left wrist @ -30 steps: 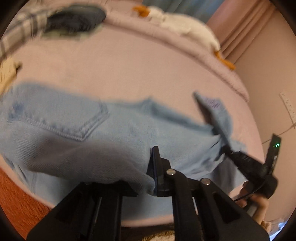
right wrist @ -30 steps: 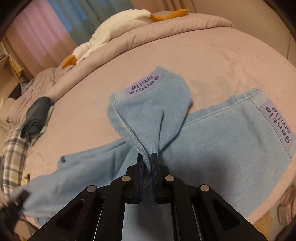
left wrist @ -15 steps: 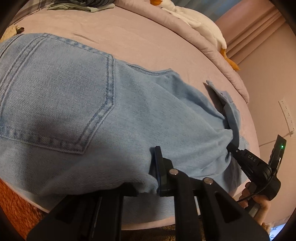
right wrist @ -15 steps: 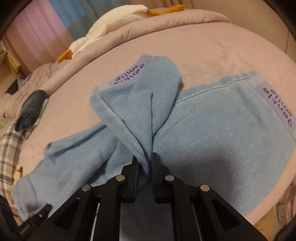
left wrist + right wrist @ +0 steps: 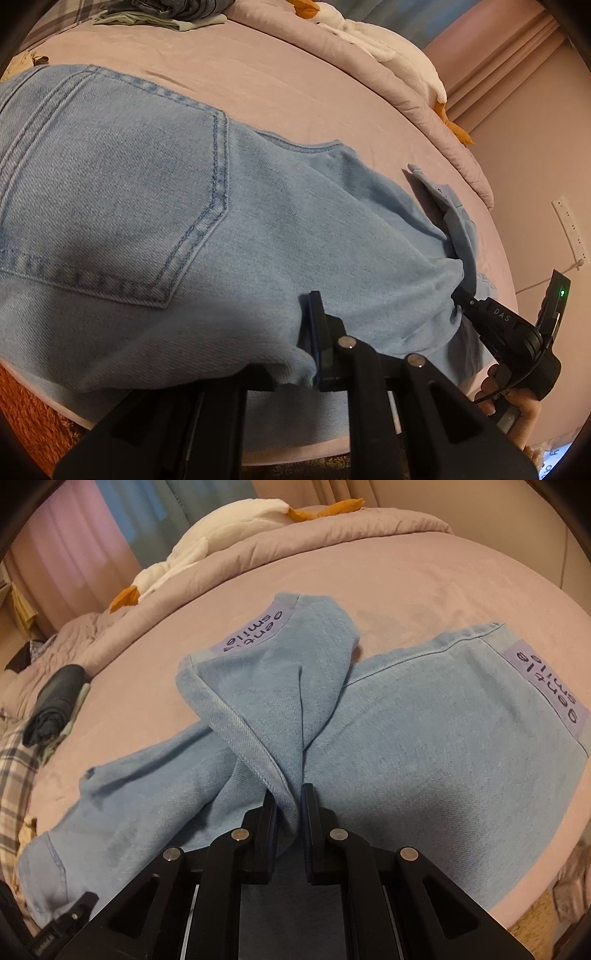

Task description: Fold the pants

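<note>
Broadly, a wide bed under a dusty-pink cover (image 5: 424, 590) filled both views, and the light-blue denim pants (image 5: 184, 221) lay spread across its near side, just ahead of both grippers. The long axis of the pants ran crosswise: the seat with its stitched back pocket (image 5: 122, 199) lay before the left gripper (image 5: 314, 354), the legs with lilac printed hem labels (image 5: 546, 686) before the right gripper (image 5: 288, 812). Each black gripper was pinched closed on denim, the left on the near edge by the seat, the right on a bunched hem of the leg folded over. Probably the next fold would carry that leg end across toward the seat, so the right hand sat nearer the work.
</note>
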### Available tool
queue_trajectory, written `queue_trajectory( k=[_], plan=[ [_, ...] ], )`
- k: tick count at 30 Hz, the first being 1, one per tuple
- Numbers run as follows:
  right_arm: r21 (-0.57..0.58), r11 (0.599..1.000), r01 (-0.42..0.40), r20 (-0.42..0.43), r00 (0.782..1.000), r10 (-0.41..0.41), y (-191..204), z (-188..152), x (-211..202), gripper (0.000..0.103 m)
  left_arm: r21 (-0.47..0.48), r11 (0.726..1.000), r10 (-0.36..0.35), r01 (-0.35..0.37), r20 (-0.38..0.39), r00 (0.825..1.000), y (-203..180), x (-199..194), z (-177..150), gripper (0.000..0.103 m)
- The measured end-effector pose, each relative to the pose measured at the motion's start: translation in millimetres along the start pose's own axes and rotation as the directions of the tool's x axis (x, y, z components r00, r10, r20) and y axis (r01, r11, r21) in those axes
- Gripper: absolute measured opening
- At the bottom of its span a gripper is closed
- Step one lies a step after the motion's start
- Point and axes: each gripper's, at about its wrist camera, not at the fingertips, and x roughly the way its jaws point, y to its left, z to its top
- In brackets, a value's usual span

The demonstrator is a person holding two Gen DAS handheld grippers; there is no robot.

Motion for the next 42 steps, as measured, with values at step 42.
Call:
queue_trajectory(
  k=[42],
  plan=[
    [-0.035,0.999,0.036,0.048,0.998,-0.034,7.1,-5.1,-0.5,0.007,-0.005,1.0,0.0,0.0,0.008,1.0,-2.7,3.9,1.2,0.015]
  ],
)
